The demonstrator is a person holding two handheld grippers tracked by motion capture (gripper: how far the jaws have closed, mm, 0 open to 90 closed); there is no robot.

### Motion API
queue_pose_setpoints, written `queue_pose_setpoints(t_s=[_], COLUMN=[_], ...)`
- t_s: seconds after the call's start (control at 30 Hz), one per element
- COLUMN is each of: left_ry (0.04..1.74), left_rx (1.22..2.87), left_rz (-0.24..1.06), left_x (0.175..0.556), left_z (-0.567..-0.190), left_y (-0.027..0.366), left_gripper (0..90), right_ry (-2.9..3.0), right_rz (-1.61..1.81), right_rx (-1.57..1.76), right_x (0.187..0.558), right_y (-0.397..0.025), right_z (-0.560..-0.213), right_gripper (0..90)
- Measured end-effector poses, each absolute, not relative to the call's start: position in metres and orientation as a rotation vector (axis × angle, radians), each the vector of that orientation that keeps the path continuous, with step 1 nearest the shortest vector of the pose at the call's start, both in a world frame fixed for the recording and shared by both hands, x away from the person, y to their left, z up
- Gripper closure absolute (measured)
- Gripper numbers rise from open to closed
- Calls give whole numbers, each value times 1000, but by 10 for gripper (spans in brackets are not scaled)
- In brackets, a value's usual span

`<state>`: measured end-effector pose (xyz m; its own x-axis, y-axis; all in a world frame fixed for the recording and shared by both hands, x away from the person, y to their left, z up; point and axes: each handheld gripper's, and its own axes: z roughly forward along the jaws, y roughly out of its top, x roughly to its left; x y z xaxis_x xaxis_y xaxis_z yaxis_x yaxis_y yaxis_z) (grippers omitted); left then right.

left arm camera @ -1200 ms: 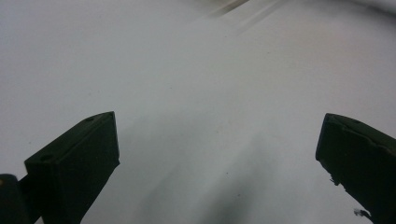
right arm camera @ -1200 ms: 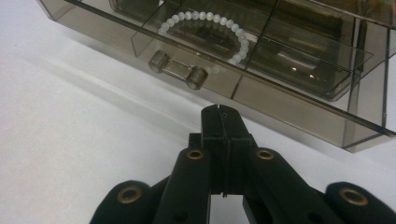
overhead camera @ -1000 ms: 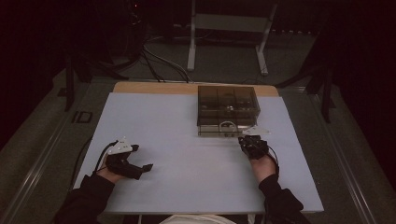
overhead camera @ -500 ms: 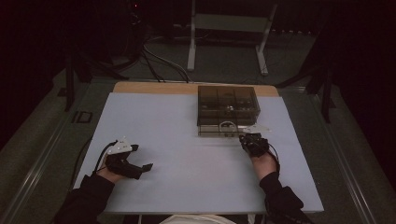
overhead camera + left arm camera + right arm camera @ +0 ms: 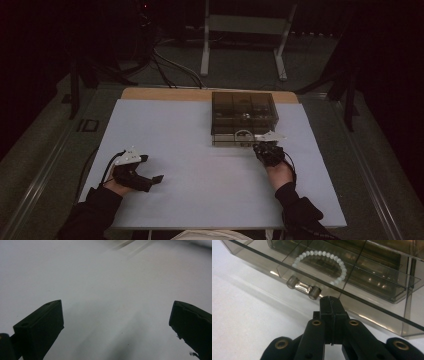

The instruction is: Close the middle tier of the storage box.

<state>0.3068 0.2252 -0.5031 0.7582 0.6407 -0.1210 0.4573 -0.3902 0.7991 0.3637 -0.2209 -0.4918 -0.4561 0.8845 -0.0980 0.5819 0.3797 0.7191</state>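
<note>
- The smoky clear drawer box (image 5: 244, 114) stands right of centre in the high view, near the far edge of the table (image 5: 190, 150), with its lower drawer pulled a little toward the person.
- In the right gripper view the box (image 5: 362, 272) spans the upper part of the frame, and its inner dividers show through the tinted walls.
- A white bead bracelet (image 5: 322, 265) lies in a ring inside the front drawer compartment, upper centre of the right gripper view; in the high view it shows as a pale loop (image 5: 244, 135) at the box's near edge.
- The drawer's clear bar handle (image 5: 303, 287) sits at centre left of that view, just above and left of the fingertips, with a small gap between them.
- The right gripper (image 5: 267, 150) lies just below the box's near right corner in the high view. In its own view the right gripper (image 5: 332, 305) has its fingers (image 5: 325, 315) pressed flat together with nothing between them.
- The left gripper (image 5: 142, 172) rests low at lower left of the high view, well apart from the box.
- In the left gripper view the fingers (image 5: 42, 325) stand wide apart at the two lower corners, over bare white table (image 5: 105, 290), and hold nothing.
</note>
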Motion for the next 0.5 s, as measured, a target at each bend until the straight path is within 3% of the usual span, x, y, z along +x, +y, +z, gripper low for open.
queue_pose_setpoints(t_s=[0.5], left_ry=[819], left_rx=[2057], left_rz=[262], left_x=[307], left_z=[-503], left_y=[225], left_gripper=[9], right_ry=[2184], right_rz=[845], right_rx=[1261], right_x=[367], right_y=[-218], right_z=[-495], right_gripper=[900])
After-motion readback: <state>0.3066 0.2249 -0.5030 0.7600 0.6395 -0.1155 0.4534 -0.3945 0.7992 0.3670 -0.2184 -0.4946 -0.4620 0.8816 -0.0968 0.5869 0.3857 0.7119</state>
